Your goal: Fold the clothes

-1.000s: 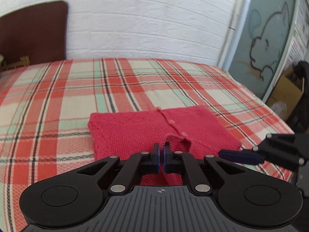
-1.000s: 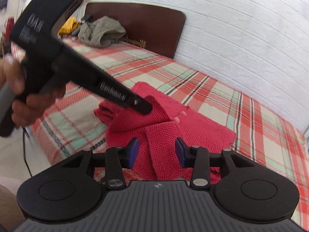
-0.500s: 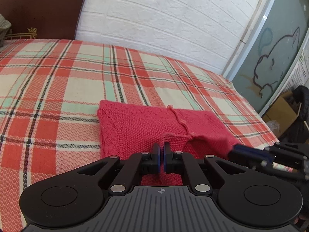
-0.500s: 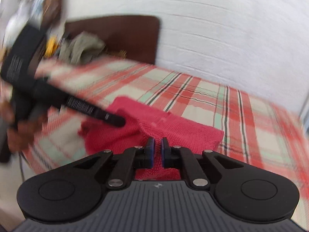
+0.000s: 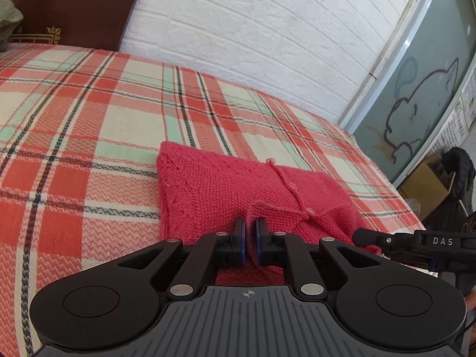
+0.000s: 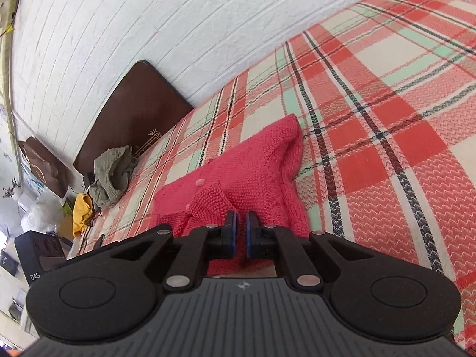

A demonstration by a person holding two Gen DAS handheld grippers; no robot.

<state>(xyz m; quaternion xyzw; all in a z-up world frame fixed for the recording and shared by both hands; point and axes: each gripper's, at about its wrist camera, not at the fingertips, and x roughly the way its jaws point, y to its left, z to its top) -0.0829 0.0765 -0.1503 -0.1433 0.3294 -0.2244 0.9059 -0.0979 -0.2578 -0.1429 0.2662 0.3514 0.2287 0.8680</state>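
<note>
A red knitted cardigan (image 5: pixel 226 187) with small buttons lies partly folded on the plaid bed cover (image 5: pixel 74 136). My left gripper (image 5: pixel 250 239) is shut on its near edge, the knit pinched between the blue pads. My right gripper (image 6: pixel 240 233) is shut on another part of the near edge of the same cardigan (image 6: pixel 253 172), which bunches up toward it. The right gripper's black finger shows in the left wrist view (image 5: pixel 395 239), touching the cardigan's right corner.
A brown headboard (image 6: pixel 131 113) stands against the white brick wall (image 5: pixel 253 29). An olive garment (image 6: pixel 111 175) and a yellow one (image 6: pixel 81 212) lie near it. A glass door with a cartoon drawing (image 5: pixel 416 89) and a cardboard box (image 5: pixel 425 184) are past the bed's right edge.
My right gripper has shut on the cardigan's edge and swung round toward the bed. My left gripper stays shut on the knit and both views have tilted.
</note>
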